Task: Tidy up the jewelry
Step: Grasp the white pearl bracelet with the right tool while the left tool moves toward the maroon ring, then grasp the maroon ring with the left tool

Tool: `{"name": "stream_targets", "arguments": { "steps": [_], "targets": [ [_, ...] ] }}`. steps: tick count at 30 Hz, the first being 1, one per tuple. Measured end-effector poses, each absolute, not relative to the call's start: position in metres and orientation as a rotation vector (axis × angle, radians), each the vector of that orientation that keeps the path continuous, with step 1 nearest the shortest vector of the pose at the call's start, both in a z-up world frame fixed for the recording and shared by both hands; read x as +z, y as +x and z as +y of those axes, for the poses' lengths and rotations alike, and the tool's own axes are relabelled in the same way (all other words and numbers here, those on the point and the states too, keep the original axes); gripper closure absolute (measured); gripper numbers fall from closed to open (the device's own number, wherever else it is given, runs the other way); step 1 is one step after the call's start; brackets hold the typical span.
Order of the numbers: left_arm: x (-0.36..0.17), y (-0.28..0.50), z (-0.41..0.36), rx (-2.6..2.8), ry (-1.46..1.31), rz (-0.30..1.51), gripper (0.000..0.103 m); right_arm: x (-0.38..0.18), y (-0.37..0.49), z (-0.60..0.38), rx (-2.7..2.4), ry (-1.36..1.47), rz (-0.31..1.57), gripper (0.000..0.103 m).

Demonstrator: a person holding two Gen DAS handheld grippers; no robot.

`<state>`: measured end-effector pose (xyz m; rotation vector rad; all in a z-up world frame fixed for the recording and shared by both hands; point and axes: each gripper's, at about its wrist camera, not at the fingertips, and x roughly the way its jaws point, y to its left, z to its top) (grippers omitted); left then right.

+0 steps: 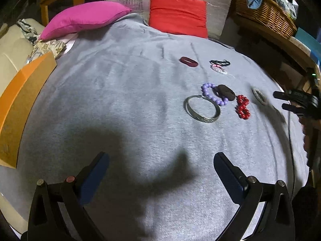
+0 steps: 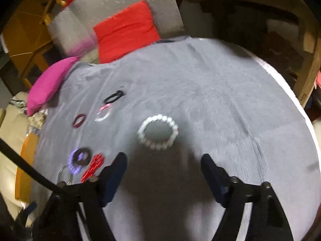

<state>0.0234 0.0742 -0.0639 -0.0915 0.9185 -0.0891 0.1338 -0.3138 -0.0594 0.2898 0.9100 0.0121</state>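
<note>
Grey blanket (image 2: 200,92) beneath tilted, open right hand-held gripper (image 2: 163,160).

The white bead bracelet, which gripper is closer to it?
Right. The right gripper hovers open just short of the white bead bracelet; the left gripper is over bare blanket, away from it.

On the grey blanket (image 1: 120,100) a silver bangle (image 1: 202,109) touches a purple bead bracelet (image 1: 212,94), with a red bead bracelet (image 1: 243,107) just beside; the left gripper (image 1: 161,160) hangs open over bare cloth, holding nothing
</note>
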Motion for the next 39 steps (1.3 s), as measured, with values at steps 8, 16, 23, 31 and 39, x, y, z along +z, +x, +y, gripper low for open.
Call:
{"name": "stream_targets", "arguments": {
  "steps": [8, 16, 23, 31, 39],
  "targets": [
    [-0.07, 0.036, 0.082, -0.079, -0.123, 0.929, 0.0, -0.082, 0.184, -0.315, -0.036, 0.285, 1.017, 0.046],
    [-0.071, 0.037, 0.081, -0.071, -0.112, 0.928, 0.0, -0.087, 0.197, -0.316, -0.07, 0.233, 1.078, 0.093],
    [-0.055, 0.047, 0.077, -0.077, -0.101, 0.905, 0.0, -0.061, 0.149, -0.329, 0.013, 0.36, 0.923, 0.093],
    [-0.029, 0.128, 0.058, -0.104, -0.086, 0.917, 0.0, -0.047, 0.098, -0.332, 0.17, 0.493, 0.753, 0.093],
    [-0.036, 0.235, 0.034, -0.062, -0.129, 1.042, 0.0, -0.047, 0.097, -0.321, 0.258, 0.53, 0.689, 0.093]
  ]
}}
